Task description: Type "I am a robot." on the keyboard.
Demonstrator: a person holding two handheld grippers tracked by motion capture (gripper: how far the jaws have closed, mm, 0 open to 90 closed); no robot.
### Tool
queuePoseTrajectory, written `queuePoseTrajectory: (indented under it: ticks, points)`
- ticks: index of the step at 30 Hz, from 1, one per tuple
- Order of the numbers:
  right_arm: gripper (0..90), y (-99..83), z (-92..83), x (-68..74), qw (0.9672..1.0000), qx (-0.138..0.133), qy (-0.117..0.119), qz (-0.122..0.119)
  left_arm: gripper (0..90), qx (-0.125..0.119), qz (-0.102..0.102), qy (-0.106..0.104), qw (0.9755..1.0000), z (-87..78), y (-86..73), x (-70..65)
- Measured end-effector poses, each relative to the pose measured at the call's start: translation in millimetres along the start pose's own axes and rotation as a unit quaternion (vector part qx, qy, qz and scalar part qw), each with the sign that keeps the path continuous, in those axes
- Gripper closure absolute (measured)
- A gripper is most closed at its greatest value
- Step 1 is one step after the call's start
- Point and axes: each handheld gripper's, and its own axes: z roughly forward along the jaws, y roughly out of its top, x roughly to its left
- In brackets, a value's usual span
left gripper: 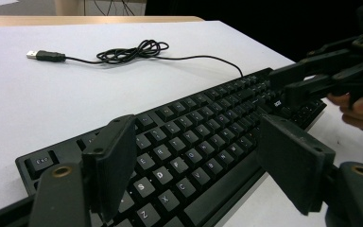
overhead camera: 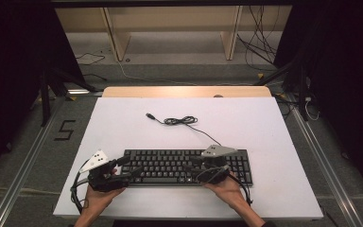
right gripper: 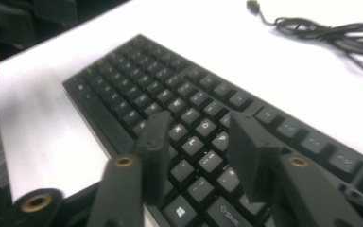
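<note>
with both grippers hovering parted and empty over the keyboard (overhead camera: pixel 189 167) near the table's (overhead camera: pixel 123 127) front edge, the right gripper (right gripper: pixel 196 142) could mash neighbouring keys, its jaws half apart, the left gripper (left gripper: pixel 196 163) wide.

A black full-size keyboard (overhead camera: pixel 187 167) lies flat, keys up, near the front edge of the white bench (overhead camera: pixel 123 127), its long side parallel to that edge. Its thin black cable (overhead camera: pixel 184 121) runs toward the bench's middle, loosely coiled, ending in a USB plug (overhead camera: pixel 149 115).
</note>
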Motion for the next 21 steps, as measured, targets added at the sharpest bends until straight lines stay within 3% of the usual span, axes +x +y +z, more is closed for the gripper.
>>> queuePoseTrajectory:
  ticks: [11,21]
  points:
    - [40.6,-2.2,-36.0,-7.2,0.9984,-0.054,-0.013,0.006,28.5,0.000,0.001,-0.001,1.0000,-1.1,0.5,0.4]
    - [34.6,-16.2,-64.7,-12.4,0.9951,-0.093,-0.026,0.016,28.4,0.002,0.002,-0.003,1.0000,-0.1,0.6,-0.6]
